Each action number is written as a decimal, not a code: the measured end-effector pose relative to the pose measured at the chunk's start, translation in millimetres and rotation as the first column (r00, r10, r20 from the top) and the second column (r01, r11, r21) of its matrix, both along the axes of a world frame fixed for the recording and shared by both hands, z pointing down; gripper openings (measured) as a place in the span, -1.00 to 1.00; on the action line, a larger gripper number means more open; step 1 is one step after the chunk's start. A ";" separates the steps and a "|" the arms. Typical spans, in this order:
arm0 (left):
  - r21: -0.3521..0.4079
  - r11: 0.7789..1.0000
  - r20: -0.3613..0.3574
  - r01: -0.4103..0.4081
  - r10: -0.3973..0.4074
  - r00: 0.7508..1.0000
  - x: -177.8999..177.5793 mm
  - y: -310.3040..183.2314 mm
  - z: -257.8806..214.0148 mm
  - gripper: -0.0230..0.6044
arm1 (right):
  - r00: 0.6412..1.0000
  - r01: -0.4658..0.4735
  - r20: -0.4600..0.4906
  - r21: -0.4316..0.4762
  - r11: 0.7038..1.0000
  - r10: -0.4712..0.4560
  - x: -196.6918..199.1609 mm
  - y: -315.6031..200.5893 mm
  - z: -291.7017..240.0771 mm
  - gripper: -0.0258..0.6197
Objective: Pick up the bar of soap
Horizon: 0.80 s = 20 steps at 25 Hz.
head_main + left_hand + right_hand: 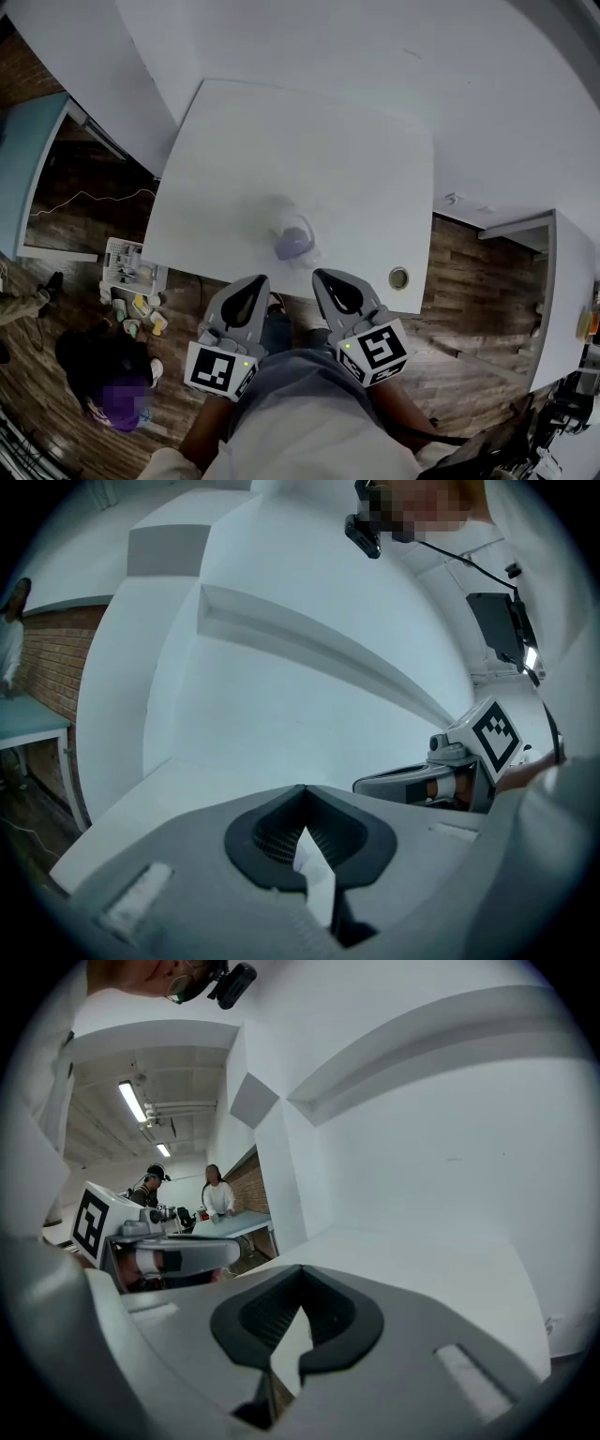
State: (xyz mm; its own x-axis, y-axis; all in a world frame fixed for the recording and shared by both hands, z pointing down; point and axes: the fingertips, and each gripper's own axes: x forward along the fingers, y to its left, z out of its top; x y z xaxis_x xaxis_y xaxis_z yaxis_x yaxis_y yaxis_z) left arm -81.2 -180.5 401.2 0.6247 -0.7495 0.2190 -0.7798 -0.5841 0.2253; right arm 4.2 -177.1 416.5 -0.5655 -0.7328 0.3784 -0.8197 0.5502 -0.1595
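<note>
We look down on a white surface (pixel 309 150) that fills the middle of the head view. At its near edge we hold the left hand-held gripper (pixel 255 281) and the right hand-held gripper (pixel 326 276) side by side, each with jaws closed on nothing. The purple soap (pixel 292 241) lies on the surface just ahead of their tips, untouched.
</note>
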 end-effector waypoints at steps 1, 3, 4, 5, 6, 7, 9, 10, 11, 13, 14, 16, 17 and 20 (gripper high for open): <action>-0.009 1.000 -0.003 0.005 -0.005 1.000 -2.6 -1.8 5.0 -0.93 | 1.000 -0.007 0.000 -0.005 1.000 0.007 -2.0 -2.4 2.0 -0.91; -0.028 1.000 -0.013 0.010 -0.011 1.000 -5.7 -3.3 16.8 -0.93 | 1.000 -0.021 -0.002 -0.020 1.000 0.021 -4.4 -5.8 7.9 -0.91; -0.037 0.999 -0.020 0.012 -0.013 1.000 -6.4 -3.8 24.3 -0.93 | 1.000 -0.026 -0.005 -0.026 0.999 0.026 -5.0 -7.7 11.7 -0.91; -0.046 0.999 -0.026 0.012 -0.013 1.000 -6.6 -4.3 32.6 -0.93 | 1.000 -0.029 -0.009 -0.033 0.999 0.029 -5.4 -9.7 15.8 -0.91; -0.057 0.998 -0.029 0.012 -0.014 0.999 -6.3 -5.0 41.1 -0.93 | 0.999 -0.031 -0.014 -0.040 0.999 0.030 -5.5 -11.7 19.9 -0.91; -0.070 0.997 -0.031 0.012 -0.014 0.999 -5.6 -6.1 49.0 -0.93 | 0.999 -0.031 -0.019 -0.046 0.998 0.030 -5.4 -13.6 23.9 -0.91; -0.101 0.995 -0.044 0.013 -0.017 0.999 -3.6 -9.3 63.6 -0.93 | 0.999 -0.030 -0.032 -0.055 0.998 0.028 -4.2 -17.3 32.0 -0.91; -0.117 0.993 -0.054 0.015 -0.021 0.998 -2.6 -11.6 70.7 -0.93 | 0.999 -0.029 -0.038 -0.060 0.998 0.027 -3.0 -19.5 36.3 -0.91; -0.134 0.991 -0.062 0.018 -0.027 0.998 -1.5 -14.3 78.3 -0.93 | 0.999 -0.029 -0.044 -0.065 0.997 0.026 -1.6 -21.6 40.9 -0.91; -0.171 0.985 -0.060 0.025 -0.036 0.998 0.2 -20.3 94.6 -0.93 | 0.998 -0.025 -0.052 -0.083 0.996 0.021 1.4 -25.9 50.4 -0.91; -0.194 0.981 -0.061 0.024 -0.036 0.997 1.2 -22.8 102.1 -0.93 | 0.998 -0.023 -0.056 -0.095 0.995 0.018 2.6 -27.8 54.9 -0.91; -0.245 0.969 -0.069 0.015 -0.033 0.997 4.4 -24.9 115.2 -0.93 | 0.998 -0.017 -0.064 -0.119 0.993 0.009 4.2 -30.0 61.6 -0.91; -0.266 0.964 -0.069 0.013 -0.033 0.997 6.3 -24.3 120.7 -0.93 | 0.998 -0.013 -0.066 -0.128 0.992 0.004 4.8 -30.4 63.5 -0.91; -0.296 0.955 -0.054 0.019 -0.036 0.998 10.8 -22.1 132.7 -0.93 | 0.998 0.002 -0.065 -0.141 0.990 -0.012 5.2 -32.9 67.1 -0.91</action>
State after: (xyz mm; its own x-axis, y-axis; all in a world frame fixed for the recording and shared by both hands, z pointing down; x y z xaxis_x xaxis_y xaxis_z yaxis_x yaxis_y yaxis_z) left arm -70.4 -202.6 533.9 0.6228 -0.6739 0.3975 -0.7752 -0.4631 0.4297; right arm 9.4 -210.0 483.7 -0.5412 -0.6659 0.5134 -0.8270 0.5318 -0.1821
